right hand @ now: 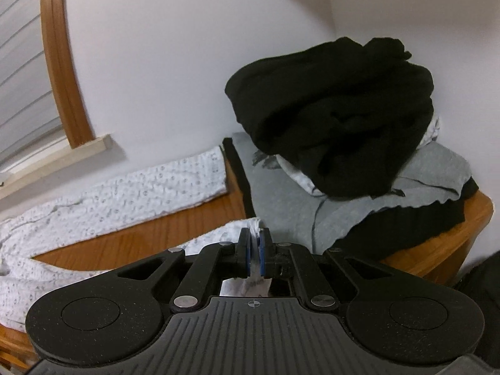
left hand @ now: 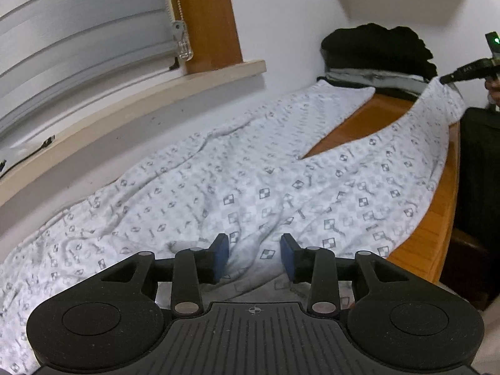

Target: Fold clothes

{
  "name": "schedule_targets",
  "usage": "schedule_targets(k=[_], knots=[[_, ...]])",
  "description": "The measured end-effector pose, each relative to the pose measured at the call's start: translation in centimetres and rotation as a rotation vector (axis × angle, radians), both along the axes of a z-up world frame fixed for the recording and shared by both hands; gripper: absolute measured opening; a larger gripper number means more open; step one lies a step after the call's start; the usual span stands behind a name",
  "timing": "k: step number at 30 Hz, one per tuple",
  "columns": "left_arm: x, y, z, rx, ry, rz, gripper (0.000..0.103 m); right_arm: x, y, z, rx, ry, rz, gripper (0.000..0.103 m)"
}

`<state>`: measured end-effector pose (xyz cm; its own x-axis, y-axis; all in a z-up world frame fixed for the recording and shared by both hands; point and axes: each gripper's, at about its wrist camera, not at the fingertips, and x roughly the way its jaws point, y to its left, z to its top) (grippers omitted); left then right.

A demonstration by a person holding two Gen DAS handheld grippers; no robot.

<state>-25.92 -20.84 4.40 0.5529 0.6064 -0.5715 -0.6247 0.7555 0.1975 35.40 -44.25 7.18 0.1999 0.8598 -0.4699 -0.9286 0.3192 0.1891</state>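
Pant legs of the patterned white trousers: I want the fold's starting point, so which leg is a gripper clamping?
The leg nearer the table's front edge, pinched by the shut right gripper; the wall-side leg lies flat, untouched.

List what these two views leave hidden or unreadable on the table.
- Pile, right wrist view: the black garment on top covers most of the grey garment; how many pieces lie under it cannot be told.
- Patterned garment, left wrist view: its near end is hidden behind the left gripper.
- Right gripper, left wrist view: cut off by the right edge.
- Table: its far end is hidden under the pile.
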Motion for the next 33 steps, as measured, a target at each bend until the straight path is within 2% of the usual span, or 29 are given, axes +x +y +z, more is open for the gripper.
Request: schedule_targets(k=[4, 6, 13, 17, 18, 22, 25, 26, 28, 30, 32, 33], knots=[[-1.7, 0.2, 0.6, 0.027, 0.009, 0.057, 0.040, -0.4, -0.2, 0.2, 0.011, -0.013, -0.002, 0.006], [-3.0, 0.6, 0.6, 0.003, 0.007, 0.070, 0.040, -0.6, -0.3, 0.2, 0.015, -0.016, -0.003, 0.006], [-4.7, 0.2, 0.2, -0.040, -0.002, 0.049, 0.047, -0.9, -0.4, 0.6, 0.043, -0.022, -0.016, 0.006], [-5.2, -0.8, 0.7, -0.006, -0.042, 0.061, 0.049, -1.2, -0.5, 1.0, 0.038, -0.040, -0.011, 0.006], [-5.3, -1.1, 0.9, -0.001, -0.049, 0.057, 0.048, -1.2, -0.5, 1.0, 0.036, -0.043, -0.011, 0.006], [-4.9, -1.9, 1.6, 0.018, -0.054, 0.026, 0.031, -1.3, -0.3, 0.8, 0.036, -0.038, -0.010, 0.006], [-4.0, -1.7, 1.3, 0.011, -0.029, -0.005, 0.031, -1.3, -0.2, 0.7, 0.034, -0.036, -0.009, 0.006], [-3.6, -1.5, 1.0, 0.009, -0.008, -0.019, 0.033, -1.4, -0.1, 0.6, 0.033, -0.036, -0.009, 0.006], [-2.9, -1.2, 0.3, -0.004, 0.028, -0.041, 0.046, -1.4, 0.0, 0.5, 0.030, -0.036, -0.008, 0.006], [-2.7, -0.8, -0.1, -0.024, 0.041, -0.044, 0.046, -1.4, 0.1, 0.5, 0.025, -0.036, -0.007, 0.006], [-2.7, -0.3, -0.3, -0.045, 0.042, -0.049, 0.043, -1.3, 0.0, 0.5, 0.018, -0.036, -0.005, 0.006], [-2.7, -0.2, -0.1, -0.050, 0.044, -0.051, 0.031, -1.2, -0.1, 0.6, 0.019, -0.033, -0.005, 0.006]])
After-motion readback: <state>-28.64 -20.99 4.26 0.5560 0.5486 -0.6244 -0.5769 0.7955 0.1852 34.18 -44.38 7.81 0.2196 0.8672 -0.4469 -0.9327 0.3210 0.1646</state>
